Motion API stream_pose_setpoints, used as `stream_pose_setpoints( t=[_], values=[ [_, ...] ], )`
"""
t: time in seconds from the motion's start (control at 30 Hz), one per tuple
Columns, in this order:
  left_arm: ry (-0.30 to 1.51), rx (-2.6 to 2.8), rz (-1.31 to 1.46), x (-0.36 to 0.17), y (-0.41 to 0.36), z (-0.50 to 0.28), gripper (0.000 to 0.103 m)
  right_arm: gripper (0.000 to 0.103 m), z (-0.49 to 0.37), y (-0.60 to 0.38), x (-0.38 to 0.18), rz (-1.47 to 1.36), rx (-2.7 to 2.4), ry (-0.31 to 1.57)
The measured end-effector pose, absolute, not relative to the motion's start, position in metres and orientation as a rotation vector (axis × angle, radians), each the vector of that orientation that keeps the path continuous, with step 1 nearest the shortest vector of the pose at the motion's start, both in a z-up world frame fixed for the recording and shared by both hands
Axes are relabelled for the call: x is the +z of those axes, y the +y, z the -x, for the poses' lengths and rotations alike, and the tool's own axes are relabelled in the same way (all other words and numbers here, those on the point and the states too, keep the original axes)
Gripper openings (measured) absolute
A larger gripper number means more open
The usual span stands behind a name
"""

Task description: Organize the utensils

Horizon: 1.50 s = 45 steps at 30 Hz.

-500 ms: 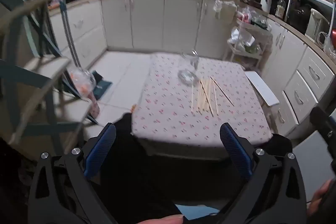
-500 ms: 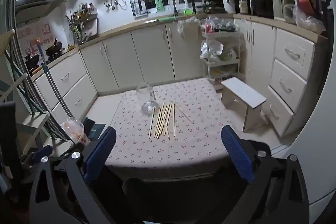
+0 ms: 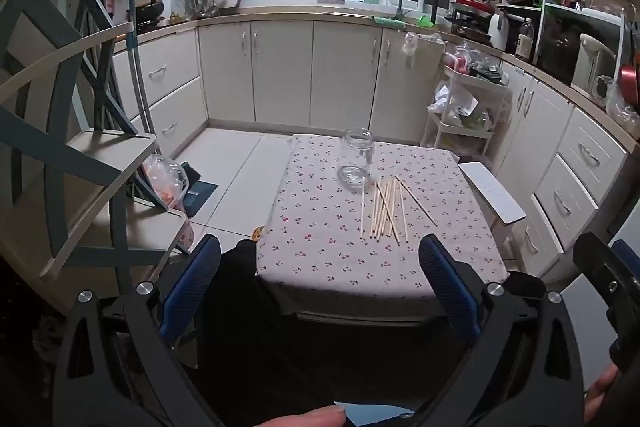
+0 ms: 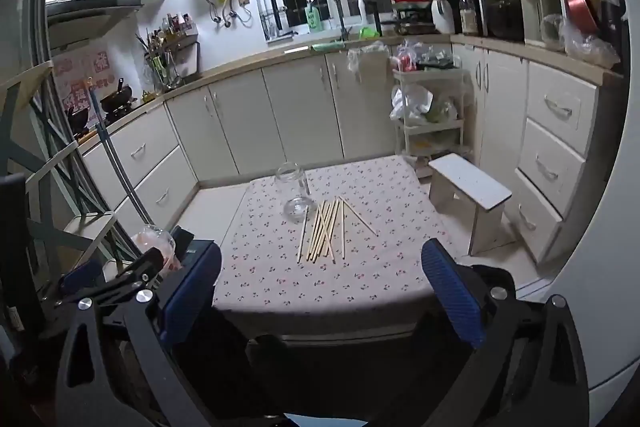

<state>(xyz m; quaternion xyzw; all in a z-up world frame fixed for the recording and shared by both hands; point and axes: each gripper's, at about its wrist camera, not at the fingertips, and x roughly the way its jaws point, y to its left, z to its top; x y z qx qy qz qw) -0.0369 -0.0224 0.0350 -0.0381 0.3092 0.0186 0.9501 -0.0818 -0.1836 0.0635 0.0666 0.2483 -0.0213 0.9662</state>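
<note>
While your left view catches a fingertip [image 3: 316, 417], the right doesn't. Both grippers, left gripper [image 3: 319, 281] and right gripper [image 4: 320, 281], spread wide, empty; chopsticks [image 3: 386, 209] lie well ahead, beside glass jar [image 3: 357, 157] on table [image 3: 320, 267].

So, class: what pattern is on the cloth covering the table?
The tablecloth is pale pink-white with a scattered print of small red cherries, clearest in the left wrist view.

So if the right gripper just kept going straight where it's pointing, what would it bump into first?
Probably the table, near its front edge. The open right gripper aims there, short of the chopsticks and glass jar. Depth is hard to judge.
</note>
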Motion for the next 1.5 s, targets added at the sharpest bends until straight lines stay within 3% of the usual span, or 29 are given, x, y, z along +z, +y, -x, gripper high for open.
stream_pose_setpoints(
  t=[1.5],
  values=[
    [0.566,-0.118,0.096,0.054,-0.019,0.064,0.095,0.096,0.105,-0.19,0.083,-0.153,-0.013,0.384]
  ],
)
